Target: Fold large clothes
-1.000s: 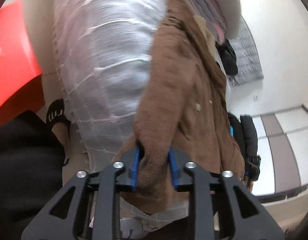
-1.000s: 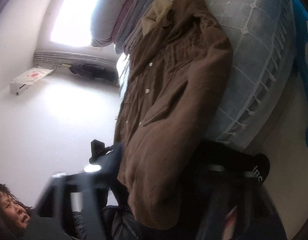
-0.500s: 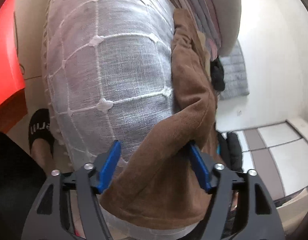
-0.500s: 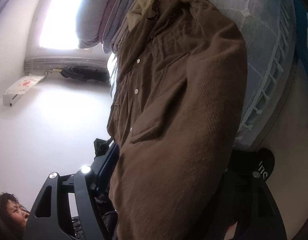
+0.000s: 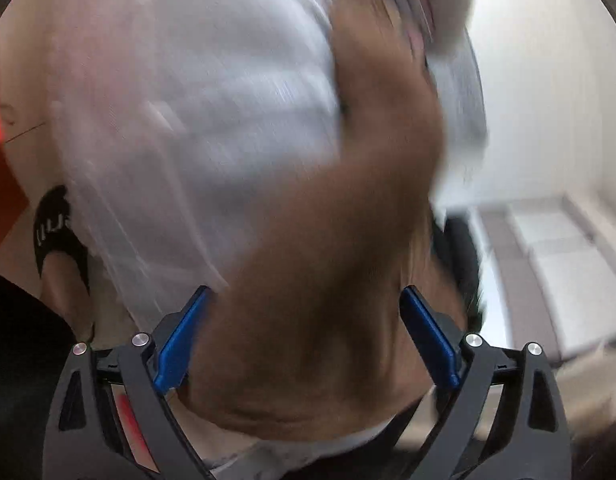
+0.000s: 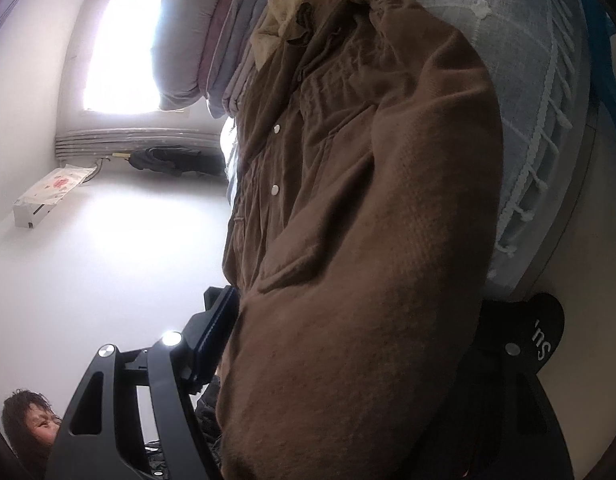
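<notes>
- While lying front-up along the bed cover (image 6: 539, 60), running from the upper middle down to the bottom of the right wrist frame, with collar toward the stacked quilts (image 6: 212, 40): being straddled at the lower end by both tools, this brown jacket (image 6: 367, 240).
- Standing wide apart around the cloth: the left gripper (image 5: 304, 296), blue pads (image 5: 180, 340) spread at lower left and lower right of its frame, clamping nothing.
- Likewise gaping: the right gripper (image 6: 351, 304), one finger showing at lower left, the other mostly hidden behind the fabric, judged wide from the spacing of its frame.
- Blurring heavily in the left wrist view, so not showing exactly which edge of the jacket (image 5: 347, 240) is sitting between the pads.
- Probably setting up a fresh grip for a fold, so worth pushing deep enough to catch the thick layers together before closing.
- Taking matching spots on both sides, keeping the line of snaps (image 6: 275, 189) straight.
- Lifting just clear of the bed cover (image 5: 188, 100), avoiding dragging its tassels along.
- Watching the weight: being bulky cloth, likely slipping from a shallow pinch.
</notes>
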{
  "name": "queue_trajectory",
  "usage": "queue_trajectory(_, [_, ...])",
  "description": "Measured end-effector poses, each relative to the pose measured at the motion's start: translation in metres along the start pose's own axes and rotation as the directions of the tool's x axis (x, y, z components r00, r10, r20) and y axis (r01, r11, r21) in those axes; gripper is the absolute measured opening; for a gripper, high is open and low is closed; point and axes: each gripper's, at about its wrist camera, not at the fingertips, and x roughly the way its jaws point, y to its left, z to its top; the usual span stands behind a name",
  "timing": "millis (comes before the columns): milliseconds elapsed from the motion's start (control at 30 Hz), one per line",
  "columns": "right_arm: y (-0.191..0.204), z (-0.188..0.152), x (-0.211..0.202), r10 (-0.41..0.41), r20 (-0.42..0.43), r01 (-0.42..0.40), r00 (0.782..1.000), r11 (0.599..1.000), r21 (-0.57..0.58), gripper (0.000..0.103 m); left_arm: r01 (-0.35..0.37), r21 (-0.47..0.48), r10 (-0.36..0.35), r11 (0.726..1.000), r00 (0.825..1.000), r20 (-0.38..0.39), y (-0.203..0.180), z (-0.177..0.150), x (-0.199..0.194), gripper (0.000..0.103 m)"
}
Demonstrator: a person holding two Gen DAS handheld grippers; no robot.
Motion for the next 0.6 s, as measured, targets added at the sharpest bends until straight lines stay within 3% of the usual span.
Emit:
queue_trajectory(100, [-0.001,-0.001,0.0,0.017,0.006,-0.017,1.0,1.0,-0.006,0.07,-0.048,0.066,0.046,0.997,0.999,0.028,-0.015,-0.011,0.004,0.089])
queue_trajectory(167, [0.004,-0.002,0.002,-0.009,0.004,0.01,1.0,0.999,-0.048,0.069,-0.068,0.011,0.067,0.998,0.995,0.068,-0.009,-0.014,-0.001,0.065])
queue_trajectory(233, [0.012,-0.004,0.006,-0.004,-0.002,0.004,1.0,0.995,-0.096,0.027,-0.082,-0.003,0.082,0.997,0.992,0.099,-0.009,-0.018,-0.006,0.049])
queue_trajectory(267, [0.014,-0.006,0.006,-0.017,0.01,0.018,1.0,0.994,-0.107,0.026,-0.087,0.001,0.086,0.996,0.99,0.114,-0.013,-0.021,-0.008,0.033])
queue_trajectory(333, [0.021,-0.01,0.005,-0.025,0.053,0.032,0.998,0.991,-0.129,0.017,-0.145,0.03,0.139,0.989,0.979,0.149,-0.034,-0.026,-0.014,0.016])
queue_trajectory(400, [0.025,-0.015,0.002,0.008,0.101,0.004,0.995,0.992,-0.122,0.013,-0.173,0.059,0.159,0.983,0.97,0.184,-0.055,-0.029,-0.022,0.011])
queue_trajectory(500, [0.03,-0.024,-0.003,0.127,0.171,-0.107,0.977,0.987,-0.124,0.011,-0.095,0.091,0.071,0.991,0.968,0.241,-0.09,-0.032,-0.038,0.01])
queue_trajectory(600, [0.036,-0.032,-0.01,0.246,0.222,-0.217,0.943,0.965,-0.148,0.011,-0.035,0.154,-0.01,0.987,0.96,0.279,-0.13,-0.032,-0.054,0.01])
